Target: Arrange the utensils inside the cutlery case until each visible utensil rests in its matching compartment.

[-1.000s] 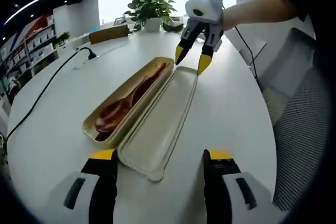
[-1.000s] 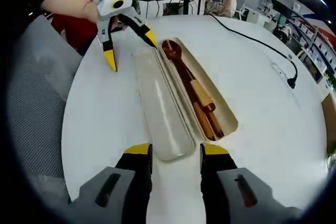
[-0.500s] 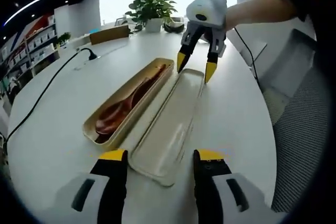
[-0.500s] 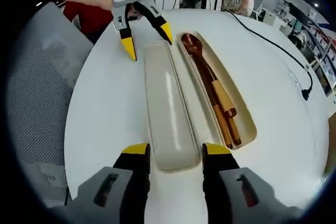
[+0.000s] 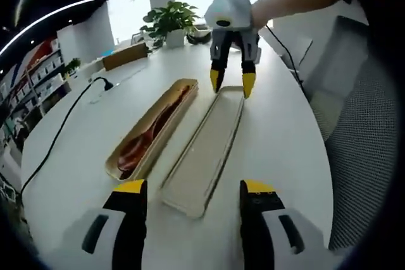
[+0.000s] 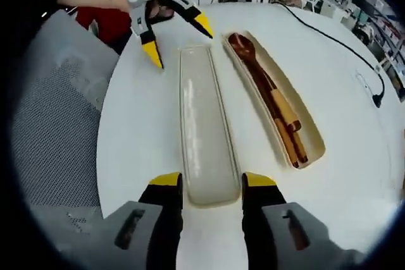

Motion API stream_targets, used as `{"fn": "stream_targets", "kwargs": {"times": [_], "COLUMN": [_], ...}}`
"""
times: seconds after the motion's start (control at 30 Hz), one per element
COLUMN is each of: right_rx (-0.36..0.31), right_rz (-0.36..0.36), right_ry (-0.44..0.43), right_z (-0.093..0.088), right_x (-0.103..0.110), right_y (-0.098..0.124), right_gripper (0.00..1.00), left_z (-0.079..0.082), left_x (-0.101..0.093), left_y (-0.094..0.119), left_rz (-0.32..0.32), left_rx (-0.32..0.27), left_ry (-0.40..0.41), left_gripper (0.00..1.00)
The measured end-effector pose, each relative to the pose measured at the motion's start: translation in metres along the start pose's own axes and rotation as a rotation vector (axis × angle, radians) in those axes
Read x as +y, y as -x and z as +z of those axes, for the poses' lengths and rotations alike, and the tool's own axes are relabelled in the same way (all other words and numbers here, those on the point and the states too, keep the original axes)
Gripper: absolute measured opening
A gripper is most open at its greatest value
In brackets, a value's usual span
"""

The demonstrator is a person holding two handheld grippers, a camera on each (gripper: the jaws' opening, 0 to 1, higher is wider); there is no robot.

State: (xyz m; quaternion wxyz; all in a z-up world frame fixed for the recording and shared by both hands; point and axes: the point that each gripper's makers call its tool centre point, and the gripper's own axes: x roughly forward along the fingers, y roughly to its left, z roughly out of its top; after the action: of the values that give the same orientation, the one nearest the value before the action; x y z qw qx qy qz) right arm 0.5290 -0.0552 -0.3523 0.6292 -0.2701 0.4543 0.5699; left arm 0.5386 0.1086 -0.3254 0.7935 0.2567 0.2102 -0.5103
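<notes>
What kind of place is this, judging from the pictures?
Probably an open office: a large white table with a potted plant, shelves along one wall, and a mesh chair beside the table.

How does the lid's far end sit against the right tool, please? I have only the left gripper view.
Observer: In the right gripper view, the lid lies hollow side up, its end between the right tool's open jaws. I cannot tell whether they touch it.
Operator: And how does my tool look from there?
Observer: The left tool is wide open, one tip on either side of the lid's other end.
Operator: What lies in the case beyond the spoon's bowl?
Observer: In the case, the spoon runs on into a pale wooden handle with darker wooden ends beside it.
</notes>
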Motion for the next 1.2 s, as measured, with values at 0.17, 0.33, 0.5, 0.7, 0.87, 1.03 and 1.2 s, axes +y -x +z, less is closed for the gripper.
{"fn": "stream_targets", "kwargs": {"times": [0.17, 0.33, 0.5, 0.7, 0.87, 1.03, 1.2], "right_rx": [-0.019, -0.05, -0.05, -0.012, -0.02, -0.084, -0.098], "right_rz": [0.109, 0.202, 0.272, 0.31, 0.269, 0.156, -0.012], "right_ry": [-0.149, -0.288, -0.331, -0.353, -0.29, -0.085, 0.148], "right_z": [-0.001, -0.002, -0.007, -0.014, -0.009, 0.023, 0.047], "right_x": [0.017, 0.031, 0.042, 0.05, 0.049, 0.046, 0.039], "right_y": [0.002, 0.006, 0.01, 0.013, 0.013, 0.02, 0.015], "right_gripper": [0.35, 0.35, 0.35, 0.35, 0.34, 0.35, 0.27], "left_z": [-0.002, -0.006, -0.008, -0.008, -0.004, 0.004, 0.006], "left_x": [-0.01, -0.012, -0.007, -0.015, -0.019, -0.022, -0.025], "left_y": [-0.003, -0.009, -0.009, -0.012, -0.01, -0.006, -0.004], "left_rz": [-0.027, -0.041, -0.04, -0.101, -0.109, -0.126, -0.142], "left_rx": [0.042, 0.074, 0.098, 0.13, 0.145, 0.136, 0.134], "left_ry": [-0.19, -0.245, -0.283, -0.308, -0.355, -0.339, -0.23], "left_gripper": [0.42, 0.4, 0.27, 0.12, 0.09, 0.06, 0.04]}}
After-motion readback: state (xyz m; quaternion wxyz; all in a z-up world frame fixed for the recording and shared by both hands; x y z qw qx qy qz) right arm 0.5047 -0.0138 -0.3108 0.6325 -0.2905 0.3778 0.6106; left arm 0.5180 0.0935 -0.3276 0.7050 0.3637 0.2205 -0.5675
